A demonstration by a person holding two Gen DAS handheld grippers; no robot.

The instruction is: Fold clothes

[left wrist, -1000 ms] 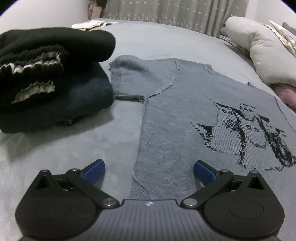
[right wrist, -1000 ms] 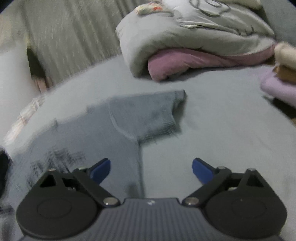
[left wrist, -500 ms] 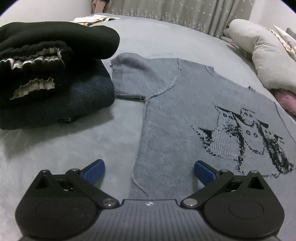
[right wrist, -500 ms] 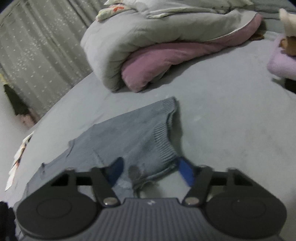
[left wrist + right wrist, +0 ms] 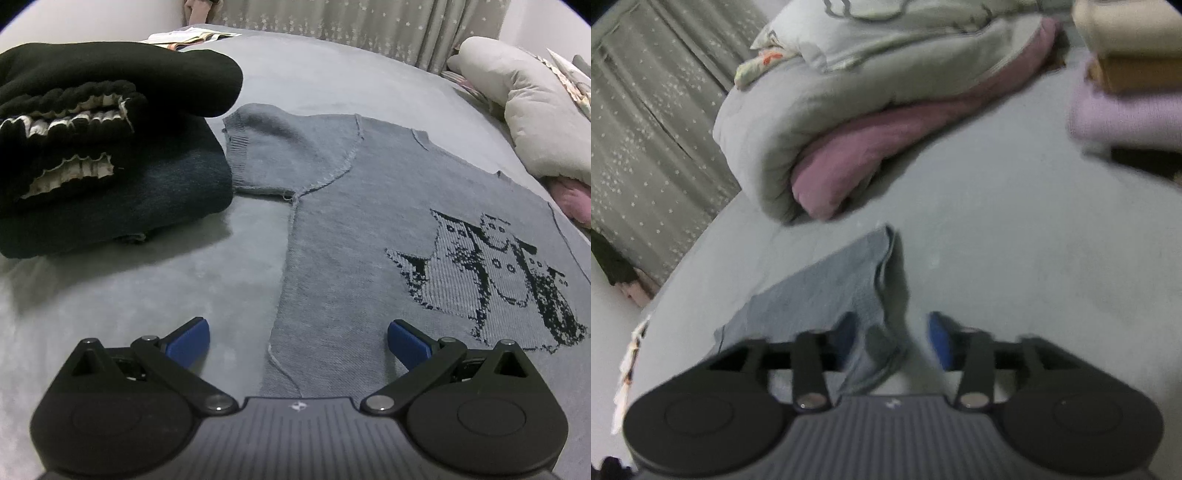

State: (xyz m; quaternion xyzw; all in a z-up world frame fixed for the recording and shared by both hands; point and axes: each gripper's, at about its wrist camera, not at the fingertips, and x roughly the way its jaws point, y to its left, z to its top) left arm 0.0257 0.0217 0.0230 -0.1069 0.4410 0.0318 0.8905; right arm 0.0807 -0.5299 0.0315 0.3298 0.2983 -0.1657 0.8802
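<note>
A grey knitted short-sleeved sweater (image 5: 369, 206) with a dark owl pattern lies flat on the grey bed (image 5: 184, 280). My left gripper (image 5: 298, 341) is open, low over the sweater's lower left side seam, and its blue pads touch nothing. In the right wrist view the sweater's other sleeve (image 5: 831, 288) lies rumpled, its cuff end reaching between my right gripper's (image 5: 894, 336) jaws. Those jaws are opening. The blue pads stand apart on either side of the cloth, with a gap on the right side. This view is blurred.
A stack of dark folded clothes (image 5: 92, 147) sits just left of the sweater's sleeve. A rolled grey and pink duvet (image 5: 849, 122) lies beyond the right sleeve. Folded lilac, tan and cream items (image 5: 1126, 110) are at the far right. Papers (image 5: 192, 37) lie near the curtain (image 5: 646, 129).
The right gripper moved in over the sleeve, closed partway around the cuff, then spread wider again while rolling. The sleeve cuff is now bunched. The left gripper stayed put.
</note>
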